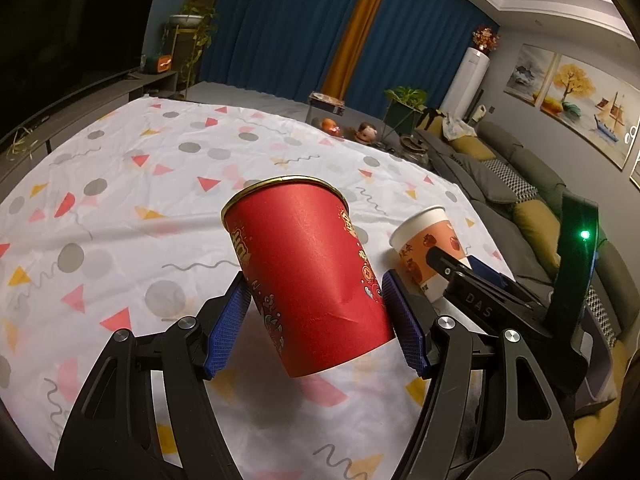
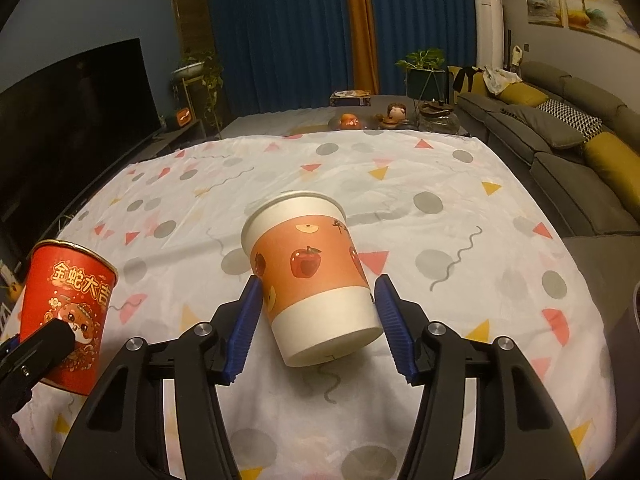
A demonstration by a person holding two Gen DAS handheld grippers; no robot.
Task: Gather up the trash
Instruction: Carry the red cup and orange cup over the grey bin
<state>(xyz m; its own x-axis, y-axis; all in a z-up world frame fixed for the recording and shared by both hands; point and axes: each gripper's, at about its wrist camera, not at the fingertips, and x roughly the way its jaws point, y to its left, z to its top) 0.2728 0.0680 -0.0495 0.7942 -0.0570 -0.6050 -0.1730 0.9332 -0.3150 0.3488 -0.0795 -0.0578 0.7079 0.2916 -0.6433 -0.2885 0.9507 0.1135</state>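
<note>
**Holding two paper cups above the worktop, one in each pair of tongs**

Seen along the left tongs [image 1: 316,316], a red cup [image 1: 304,276] is pinched between the blue pads at its lower half, dented slightly there. Its long axis leans, the gold-rimmed mouth tipped up and away and the base toward the camera, clear of the cloth.

In the right tongs [image 2: 318,322] an orange-and-white cup [image 2: 310,276] sits the same way, mouth away and base near. The left pad is touching its side; the right pad appears at most to graze the base, so the grip is judged light or just forming.

The cups hang side by side, near but apart, the red one to the left. Below, only the patterned cloth [image 2: 400,200] over the worktop is seen. No bin is in view, so where the cups must go cannot be told. A sofa [image 2: 568,148] lies to the right and a television [image 2: 72,120] to the left.
</note>
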